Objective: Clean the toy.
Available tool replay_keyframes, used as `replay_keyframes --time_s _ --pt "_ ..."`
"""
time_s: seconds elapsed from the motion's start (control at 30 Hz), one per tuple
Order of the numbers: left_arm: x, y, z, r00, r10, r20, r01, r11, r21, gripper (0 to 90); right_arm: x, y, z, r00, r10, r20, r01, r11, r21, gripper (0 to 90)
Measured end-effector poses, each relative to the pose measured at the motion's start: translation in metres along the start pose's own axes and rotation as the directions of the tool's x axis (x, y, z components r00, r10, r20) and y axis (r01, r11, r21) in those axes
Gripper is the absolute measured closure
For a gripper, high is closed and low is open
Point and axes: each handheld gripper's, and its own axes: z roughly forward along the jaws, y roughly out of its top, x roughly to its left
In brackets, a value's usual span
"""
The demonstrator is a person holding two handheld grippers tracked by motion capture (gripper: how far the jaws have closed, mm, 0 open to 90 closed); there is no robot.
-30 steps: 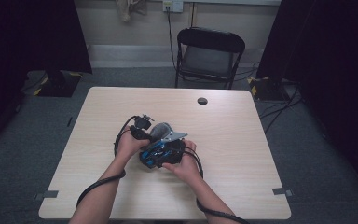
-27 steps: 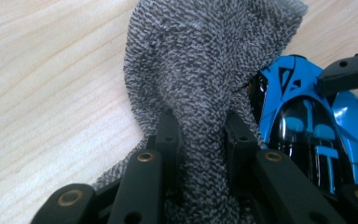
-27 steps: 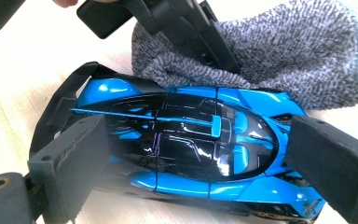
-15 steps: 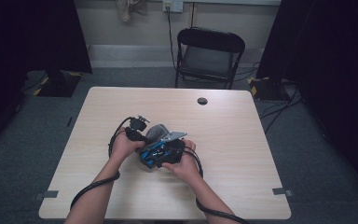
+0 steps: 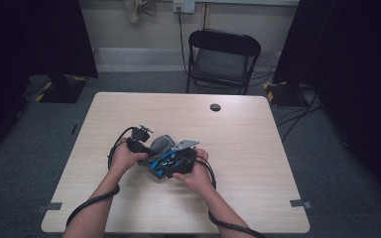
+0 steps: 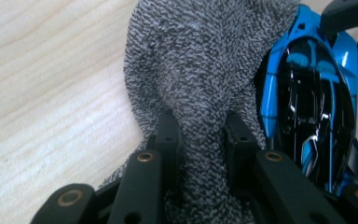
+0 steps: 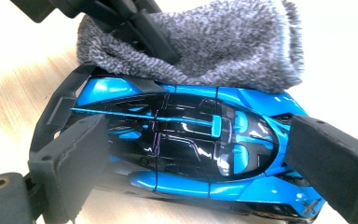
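Note:
A blue and black toy car (image 7: 182, 140) lies on the table between the pads of my right gripper (image 7: 191, 154), one pad (image 7: 74, 154) at its tail and the other at its nose; the gripper is shut on it. A grey knitted cloth (image 6: 200, 70) rests against the car's (image 6: 307, 102) side. My left gripper (image 6: 200, 126) is shut on a fold of that cloth. In the high view both hands meet at the table's middle, with the left gripper (image 5: 140, 139), the cloth (image 5: 161, 145), the car (image 5: 164, 164) and the right gripper (image 5: 182, 157) close together.
The light wooden table (image 5: 258, 148) has a small black round cap (image 5: 215, 107) near its far edge. A black folding chair (image 5: 222, 54) stands behind the table. Cables trail from both grippers off the near edge.
My left hand has slid a little to the left, the cloth still in its gripper. The right hand and the car have kept still.

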Motion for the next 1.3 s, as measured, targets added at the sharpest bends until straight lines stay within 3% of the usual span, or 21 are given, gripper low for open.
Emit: replay_keyframes --time_s 0.27,0.53,1.3 --pt "-0.001 -0.006 -0.007 0.9993 0.03 -0.023 -0.03 0.9991 0.031 71.9 0.0 0.0 0.0 1.0 0.0 0.001 0.0 1.0 0.004 5.6" --pt "0.0 -0.015 -0.014 0.9991 0.037 -0.019 -0.036 0.9983 0.047 71.8 0.0 0.0 0.0 1.0 0.001 0.001 -0.001 1.0 -0.001 5.6" --pt "-0.002 -0.048 -0.032 0.9997 0.018 0.014 -0.019 0.9996 0.023 71.4 0.001 -0.001 0.0 1.0 0.004 0.004 -0.004 1.0 -0.001 5.8"
